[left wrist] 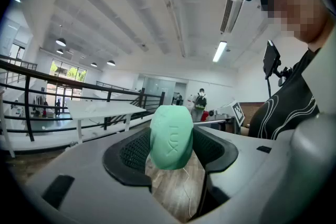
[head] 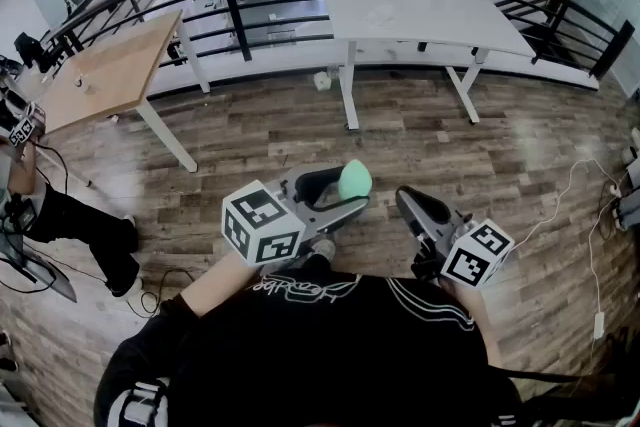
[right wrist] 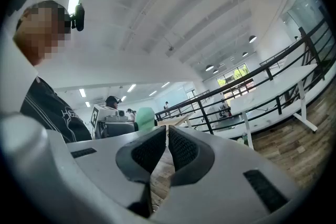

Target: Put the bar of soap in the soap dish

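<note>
In the lower centre of the head view the left gripper (head: 347, 196) clamps the mint-green oval bar of soap (left wrist: 171, 136) between its black fingers (left wrist: 131, 152), likely for carrying, while the right gripper (right wrist: 167, 136) waits beside it, fingers together and empty; no soap dish seems visible.

Matt green soap (left wrist: 171, 136); wood-plank floor (head: 430, 145)

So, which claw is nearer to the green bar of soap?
Left. The left claw grips the bar of soap between its jaws. The right claw is shut and empty, beside it on the right, apart from the soap.
</note>
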A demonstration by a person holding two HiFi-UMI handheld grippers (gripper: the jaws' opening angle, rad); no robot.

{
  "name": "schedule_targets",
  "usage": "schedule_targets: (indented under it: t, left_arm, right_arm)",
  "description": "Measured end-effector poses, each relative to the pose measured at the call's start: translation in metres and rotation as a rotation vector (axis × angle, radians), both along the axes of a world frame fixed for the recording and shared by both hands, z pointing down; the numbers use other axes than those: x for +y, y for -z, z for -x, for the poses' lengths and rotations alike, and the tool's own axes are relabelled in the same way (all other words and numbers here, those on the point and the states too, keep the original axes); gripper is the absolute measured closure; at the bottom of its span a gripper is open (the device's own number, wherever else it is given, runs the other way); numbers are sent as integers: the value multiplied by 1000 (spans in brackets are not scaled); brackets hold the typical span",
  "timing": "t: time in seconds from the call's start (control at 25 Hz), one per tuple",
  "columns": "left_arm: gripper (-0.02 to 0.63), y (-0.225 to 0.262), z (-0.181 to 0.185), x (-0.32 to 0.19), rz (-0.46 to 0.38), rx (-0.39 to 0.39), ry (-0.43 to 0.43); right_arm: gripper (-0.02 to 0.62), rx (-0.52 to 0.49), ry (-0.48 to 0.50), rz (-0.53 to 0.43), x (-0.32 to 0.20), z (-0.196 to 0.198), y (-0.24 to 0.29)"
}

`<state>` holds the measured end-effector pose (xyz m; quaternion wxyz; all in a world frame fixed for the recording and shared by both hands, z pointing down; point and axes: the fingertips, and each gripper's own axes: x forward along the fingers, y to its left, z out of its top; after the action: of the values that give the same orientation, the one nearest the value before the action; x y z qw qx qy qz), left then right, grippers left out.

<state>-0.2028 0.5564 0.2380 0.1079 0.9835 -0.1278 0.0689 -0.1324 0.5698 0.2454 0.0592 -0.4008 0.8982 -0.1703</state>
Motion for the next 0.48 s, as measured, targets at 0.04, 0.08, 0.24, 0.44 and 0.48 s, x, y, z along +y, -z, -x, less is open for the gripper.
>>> schedule_targets:
  t: [0.04,0.08,0.24,0.44,0.48]
  left_arm:
    - [350,-1,0,1,2,-1,-4]
    - [350,-1,0,3,4,-3,-7]
    - [350,-2,1,4,17,1,-11]
    - [350,-1,1,5,24,11,-13]
    - [350,0,1,4,25,12,-13]
  right_arm:
    - [571,1,-2,1,1,0,0]
    - [571,2,-4,2,1,0,0]
    - [571,8,-7,2,3,1,2]
    - [571,-4,-7,4,5,1,3]
    - [571,-10,-4,6,4,2,4]
